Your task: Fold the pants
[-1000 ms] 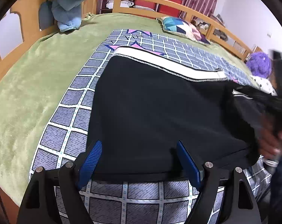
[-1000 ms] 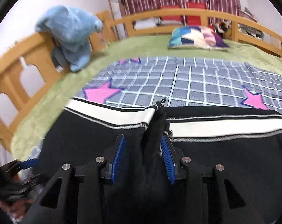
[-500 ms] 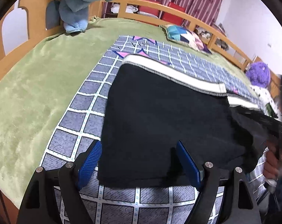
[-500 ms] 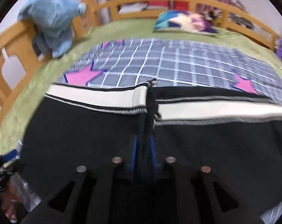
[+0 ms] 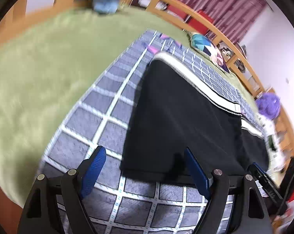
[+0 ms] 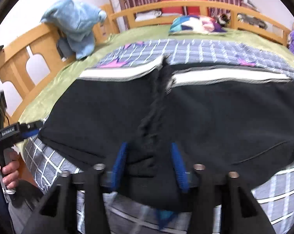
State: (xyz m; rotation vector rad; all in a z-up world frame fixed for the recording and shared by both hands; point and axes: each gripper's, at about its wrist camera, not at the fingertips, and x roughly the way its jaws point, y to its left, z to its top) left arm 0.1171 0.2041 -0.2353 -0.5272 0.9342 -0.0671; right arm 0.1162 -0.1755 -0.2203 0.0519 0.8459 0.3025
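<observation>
Two tongs, left tongs [image 5: 145, 172] spread wide over pants [image 5: 182, 120] hem, right tongs [image 6: 148, 165] parted around bunched fabric.

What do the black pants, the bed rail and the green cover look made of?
Pants: soft matte black knit, probably fleece, with a fuzzy ridge and a ribbed white band. Bed rail: light wood, smooth, likely varnished. Green cover: plush, short-napped fabric, blurred here.
</observation>
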